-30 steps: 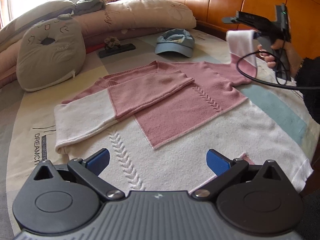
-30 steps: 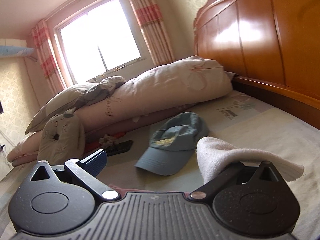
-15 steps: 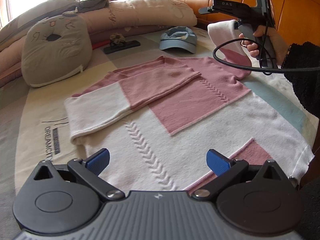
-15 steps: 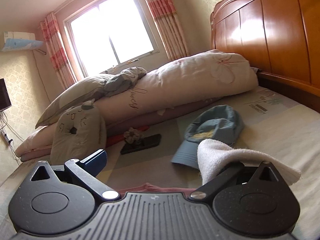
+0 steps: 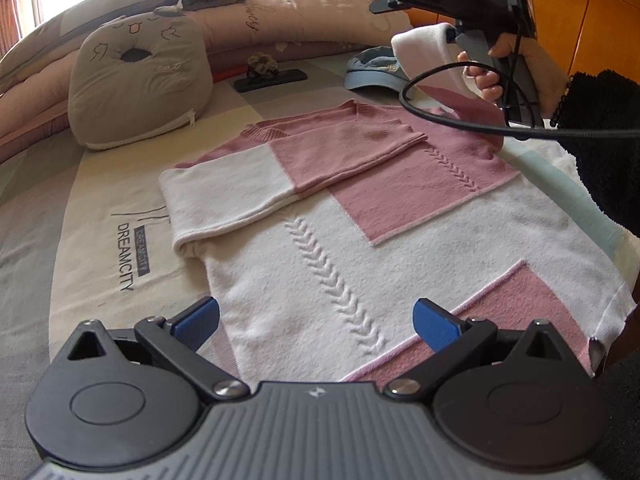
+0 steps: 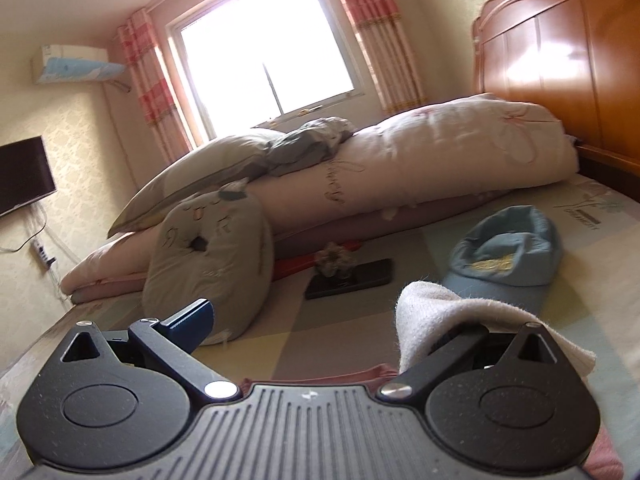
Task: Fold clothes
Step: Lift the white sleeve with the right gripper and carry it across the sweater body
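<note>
While the pink-and-white sweater (image 5: 360,216) is spread flat on the bed (image 5: 92,248), its one sleeve (image 5: 256,176) is seen folded across the chest, and the other sleeve (image 5: 428,54) is lifted off the bed near the wooden headboard (image 5: 592,20). That raised white cuff (image 6: 436,320) is draped over one finger of the right gripper (image 6: 304,320), whose fingers are seen spread wide apart rather than pinched on the cloth. The left gripper (image 5: 316,320) is held over the sweater's hem with its blue-padded fingers (image 5: 198,318) wide apart and nothing between them. A blue cap (image 6: 508,252), a dark phone (image 6: 352,278) and a grey cat-face cushion (image 5: 136,84) are seen beyond the sweater, in front of rolled bedding (image 6: 420,160).
</note>
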